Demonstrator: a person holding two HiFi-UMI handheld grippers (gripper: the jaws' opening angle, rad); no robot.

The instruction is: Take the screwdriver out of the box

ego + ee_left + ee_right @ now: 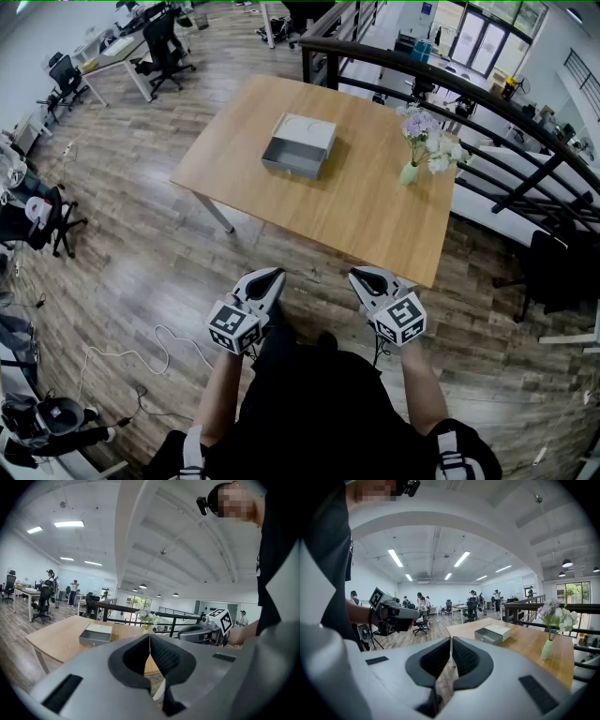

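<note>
Short of the bench (366, 211), both claws are shut and empty.
Over the floor (141, 281), left claw (272, 277) and right claw (359, 276) hover, jaws pressed together; the open box (300, 147) sits mid-bench, well apart, its screwdriver impossible to make out.

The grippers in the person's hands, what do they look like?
Both the left gripper and the right gripper are light grey, wedge-shaped shells with black textured pads inside the jaws. Each carries a cube with black-and-white square markers. The person wears a black top.
</note>
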